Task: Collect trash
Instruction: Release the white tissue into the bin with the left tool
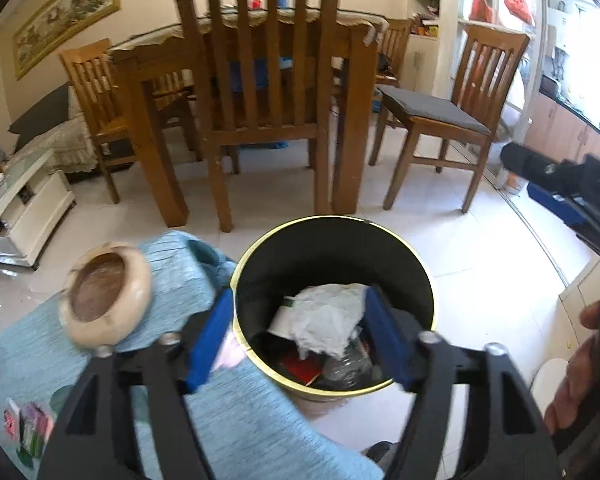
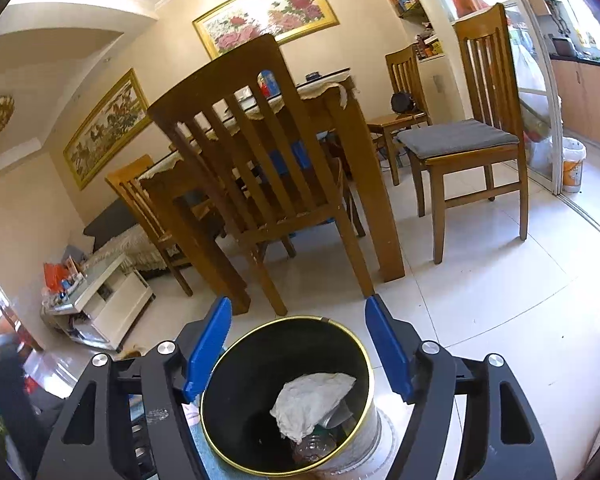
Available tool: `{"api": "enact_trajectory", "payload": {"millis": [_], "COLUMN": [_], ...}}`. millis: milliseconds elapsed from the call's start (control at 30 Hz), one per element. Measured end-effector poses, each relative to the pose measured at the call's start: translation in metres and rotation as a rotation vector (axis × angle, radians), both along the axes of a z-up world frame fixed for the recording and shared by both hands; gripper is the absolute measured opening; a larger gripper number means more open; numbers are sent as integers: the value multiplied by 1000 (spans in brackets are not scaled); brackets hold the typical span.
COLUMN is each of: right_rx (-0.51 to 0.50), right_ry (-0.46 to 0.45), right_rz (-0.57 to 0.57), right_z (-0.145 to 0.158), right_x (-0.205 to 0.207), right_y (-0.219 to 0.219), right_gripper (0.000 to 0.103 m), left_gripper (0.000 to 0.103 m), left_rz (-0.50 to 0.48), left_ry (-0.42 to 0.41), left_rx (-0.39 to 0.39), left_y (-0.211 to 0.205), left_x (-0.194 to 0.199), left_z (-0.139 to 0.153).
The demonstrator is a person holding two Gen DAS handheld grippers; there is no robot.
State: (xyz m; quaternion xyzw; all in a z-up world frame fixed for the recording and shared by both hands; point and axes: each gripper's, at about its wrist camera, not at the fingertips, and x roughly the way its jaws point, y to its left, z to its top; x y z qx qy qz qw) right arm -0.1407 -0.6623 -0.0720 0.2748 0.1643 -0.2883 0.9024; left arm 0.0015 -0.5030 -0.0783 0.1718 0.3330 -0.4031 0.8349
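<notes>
Below, both grippers' jaws gape empty; tissue (image 1: 324, 320) hides the bin's (image 1: 332, 240) trash.

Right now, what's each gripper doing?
Left gripper: open, empty, above the trash bin.
Right gripper: open, empty, above the bin too.

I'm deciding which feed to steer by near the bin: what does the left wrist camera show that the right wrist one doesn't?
Left wrist only: a wooden bowl on a blue cloth, red trash in the bin, the other gripper's body and a hand.
Right wrist only: a peony painting.
Both: the black bin, its crumpled white paper, and open, empty jaws.
</notes>
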Motion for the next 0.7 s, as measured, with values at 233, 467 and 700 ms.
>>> {"api": "enact_trajectory", "payload": {"millis": [233, 467, 700], "right_rx": [-112, -307, -64], "right_ry": [98, 355, 185], "right_rz": [109, 365, 867], "right_z": [-2, -16, -40], "right_x": [41, 110, 123], "right_y": [46, 156, 280], "right_gripper": [97, 100, 99], "left_gripper": [99, 99, 99], "left_rz": [85, 277, 634], "left_ry": [-29, 13, -19], "left_rx": [-24, -56, -59], "left_y": [89, 268, 451], "left_x": [4, 14, 35], "left_z": [14, 7, -4]}}
